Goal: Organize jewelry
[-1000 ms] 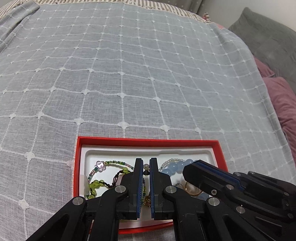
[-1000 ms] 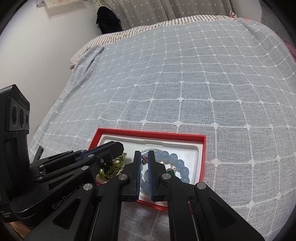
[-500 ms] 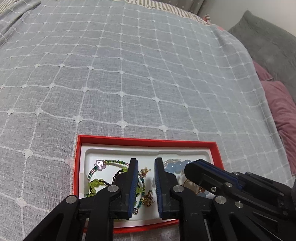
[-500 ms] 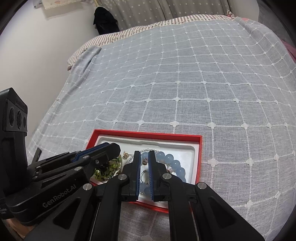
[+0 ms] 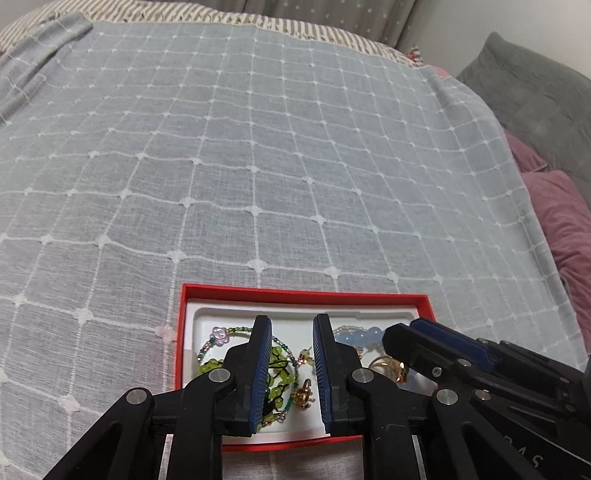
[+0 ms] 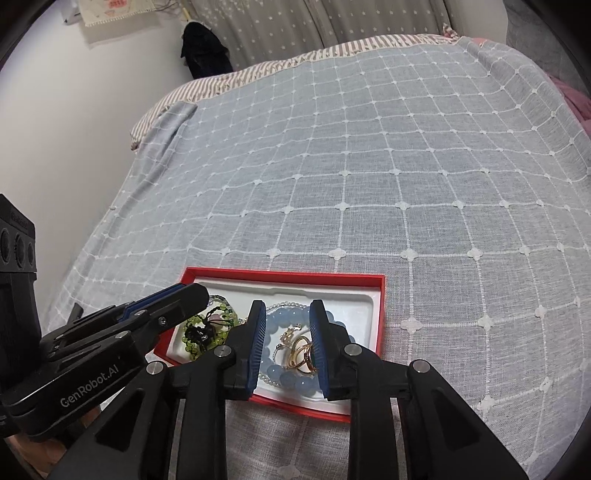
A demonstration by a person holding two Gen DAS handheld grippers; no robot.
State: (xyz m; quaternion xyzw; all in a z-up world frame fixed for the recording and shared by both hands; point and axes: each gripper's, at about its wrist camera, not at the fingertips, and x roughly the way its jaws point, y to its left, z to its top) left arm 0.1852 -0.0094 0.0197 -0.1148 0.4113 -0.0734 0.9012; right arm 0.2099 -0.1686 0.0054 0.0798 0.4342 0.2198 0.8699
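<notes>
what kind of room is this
Most likely a bedroom: a bed under a grey-blue checked bedspread, pillows along one side, and star-dotted curtains behind. The red jewelry box sits on the bedspread.

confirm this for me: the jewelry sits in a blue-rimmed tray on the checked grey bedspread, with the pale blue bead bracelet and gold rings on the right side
Not quite: the tray has a red rim, not blue, as the right wrist view shows clearly. The rest holds: it lies on the checked grey bedspread, and the pale blue bead bracelet and gold rings sit on its right side.
</notes>
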